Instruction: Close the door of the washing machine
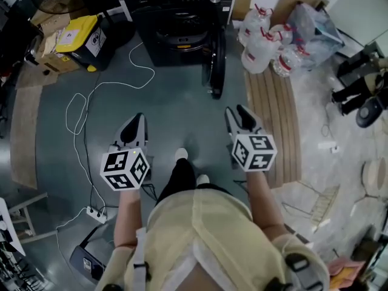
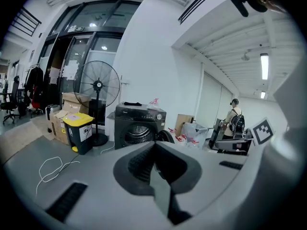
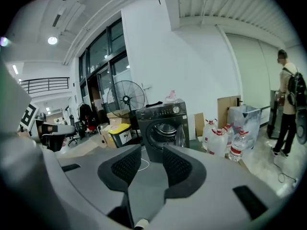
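Observation:
A black front-loading washing machine (image 1: pixel 182 17) stands at the far end of the floor, and its round door (image 1: pixel 217 62) is swung open to the right. The machine (image 2: pixel 139 126) shows ahead in the left gripper view, and in the right gripper view the machine (image 3: pixel 163 123) has its door (image 3: pixel 181 135) ajar. My left gripper (image 1: pixel 134 126) is held low on the left, well short of the machine, its jaws shut with nothing between them. My right gripper (image 1: pixel 237 115) hangs level with it on the right, open and empty, pointing at the door.
A yellow-lidded bin (image 1: pixel 85 38) and cardboard boxes sit left of the machine. Water bottles (image 1: pixel 260 41) stand to its right beside wooden planks (image 1: pixel 273 114). A white cable (image 1: pixel 91 102) loops over the floor to a power strip (image 1: pixel 97 214). A person (image 3: pixel 288 104) stands far right.

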Tool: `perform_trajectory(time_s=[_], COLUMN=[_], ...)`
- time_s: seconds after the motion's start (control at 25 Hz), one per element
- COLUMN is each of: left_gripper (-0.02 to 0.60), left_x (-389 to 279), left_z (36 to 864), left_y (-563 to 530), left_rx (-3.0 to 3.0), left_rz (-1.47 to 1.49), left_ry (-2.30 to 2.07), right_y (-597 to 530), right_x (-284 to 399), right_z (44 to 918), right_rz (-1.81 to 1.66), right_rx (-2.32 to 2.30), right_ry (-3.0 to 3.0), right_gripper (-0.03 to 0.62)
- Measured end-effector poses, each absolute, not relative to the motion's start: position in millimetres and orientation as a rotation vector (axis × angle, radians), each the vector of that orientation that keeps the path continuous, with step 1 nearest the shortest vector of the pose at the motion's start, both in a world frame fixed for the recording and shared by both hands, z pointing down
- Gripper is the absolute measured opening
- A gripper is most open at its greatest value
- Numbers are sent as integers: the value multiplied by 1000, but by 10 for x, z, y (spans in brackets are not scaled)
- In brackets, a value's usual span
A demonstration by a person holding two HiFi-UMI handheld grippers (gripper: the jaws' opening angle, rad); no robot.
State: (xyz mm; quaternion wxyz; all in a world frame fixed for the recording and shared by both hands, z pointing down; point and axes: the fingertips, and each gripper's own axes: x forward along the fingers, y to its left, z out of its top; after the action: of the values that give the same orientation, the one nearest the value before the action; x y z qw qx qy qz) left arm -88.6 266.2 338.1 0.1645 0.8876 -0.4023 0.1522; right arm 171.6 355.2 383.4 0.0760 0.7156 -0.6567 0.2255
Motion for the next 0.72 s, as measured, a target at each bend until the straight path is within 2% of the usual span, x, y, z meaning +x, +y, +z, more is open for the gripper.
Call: perform_trajectory(time_s=[0.72], left_gripper=[6], left_x=[-852], left_z=[3729], left_y=[1254], left_rx=[2558], left_rz=[503], left_ry=[-1042], right_y=[2608], right_x=[1974], right_z=[4189], right_rz=[771], right_rx=[2245], right_ry=[-1698], right_gripper=[137])
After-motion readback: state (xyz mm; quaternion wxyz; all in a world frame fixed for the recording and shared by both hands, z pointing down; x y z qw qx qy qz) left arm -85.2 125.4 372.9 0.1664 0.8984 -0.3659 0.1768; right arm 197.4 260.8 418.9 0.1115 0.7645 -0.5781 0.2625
